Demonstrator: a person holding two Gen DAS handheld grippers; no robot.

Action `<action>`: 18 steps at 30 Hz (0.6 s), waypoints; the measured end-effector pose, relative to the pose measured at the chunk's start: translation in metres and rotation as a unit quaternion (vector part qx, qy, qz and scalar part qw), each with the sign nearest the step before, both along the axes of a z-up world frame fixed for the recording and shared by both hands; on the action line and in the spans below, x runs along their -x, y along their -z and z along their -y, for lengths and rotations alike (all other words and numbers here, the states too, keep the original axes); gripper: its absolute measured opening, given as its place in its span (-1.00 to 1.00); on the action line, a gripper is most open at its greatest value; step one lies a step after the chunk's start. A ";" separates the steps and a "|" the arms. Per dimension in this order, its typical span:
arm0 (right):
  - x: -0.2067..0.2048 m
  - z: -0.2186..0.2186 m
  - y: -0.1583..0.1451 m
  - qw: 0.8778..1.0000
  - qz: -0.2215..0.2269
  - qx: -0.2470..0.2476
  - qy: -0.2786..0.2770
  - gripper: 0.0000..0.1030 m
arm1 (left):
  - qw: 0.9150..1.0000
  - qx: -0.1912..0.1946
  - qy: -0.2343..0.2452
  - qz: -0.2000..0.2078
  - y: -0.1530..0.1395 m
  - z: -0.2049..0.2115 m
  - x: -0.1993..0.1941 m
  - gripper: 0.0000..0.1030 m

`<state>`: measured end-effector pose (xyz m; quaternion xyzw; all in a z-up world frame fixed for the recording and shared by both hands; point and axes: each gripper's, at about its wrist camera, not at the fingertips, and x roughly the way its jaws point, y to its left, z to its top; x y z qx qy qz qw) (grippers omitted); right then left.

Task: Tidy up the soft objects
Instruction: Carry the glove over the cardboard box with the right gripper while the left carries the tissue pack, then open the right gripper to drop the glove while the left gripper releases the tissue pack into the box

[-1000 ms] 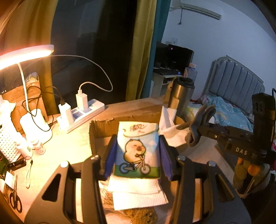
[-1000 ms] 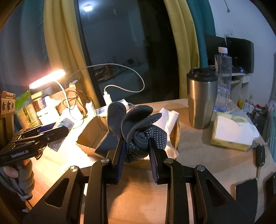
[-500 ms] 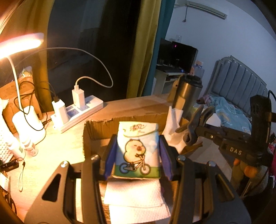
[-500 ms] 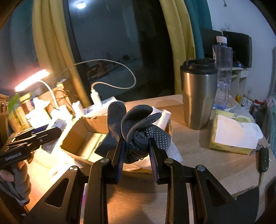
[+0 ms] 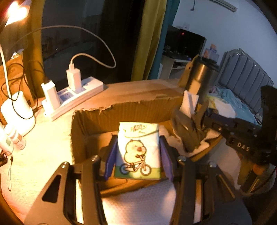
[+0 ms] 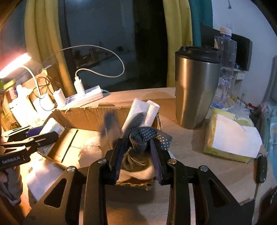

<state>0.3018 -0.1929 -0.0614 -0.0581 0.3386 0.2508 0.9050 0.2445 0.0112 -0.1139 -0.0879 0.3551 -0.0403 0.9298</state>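
Observation:
My left gripper (image 5: pixel 137 150) is shut on a tissue pack (image 5: pixel 138 148) printed with a chick on a bicycle, held over the open cardboard box (image 5: pixel 121 110). My right gripper (image 6: pixel 136 148) looks spread wider, and the grey dotted glove (image 6: pixel 145 136) sits between its jaws, low over the box's right end (image 6: pixel 97 116). In the left wrist view the glove (image 5: pixel 187 131) and the right gripper (image 5: pixel 242 145) are at the box's right side. White paper (image 6: pixel 143 110) stands in the box behind the glove.
A steel tumbler (image 6: pixel 195 86), a water bottle (image 6: pixel 226 69) and a yellow tissue pack (image 6: pixel 230 136) stand right of the box. A power strip with chargers (image 5: pixel 72 97) and a lit lamp (image 5: pixel 15 10) are at the left. A car key (image 6: pixel 261 167) lies far right.
Both grippers have moved down and forward over the box. The right jaws have spread and the glove has sunk lower between them, with motion blur.

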 end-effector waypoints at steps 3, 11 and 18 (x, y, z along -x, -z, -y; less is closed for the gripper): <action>0.003 0.000 -0.004 1.000 0.018 -0.001 0.002 -0.07 | 1.000 0.000 0.002 -0.009 0.007 0.001 -0.004 -0.08; 0.009 0.012 -0.020 0.998 0.058 -0.035 0.012 0.08 | 1.000 -0.005 0.003 -0.025 0.019 0.004 -0.011 -0.07; -0.029 0.013 0.022 0.998 -0.028 0.001 0.051 0.22 | 0.999 -0.010 0.008 -0.029 0.019 0.007 -0.017 -0.07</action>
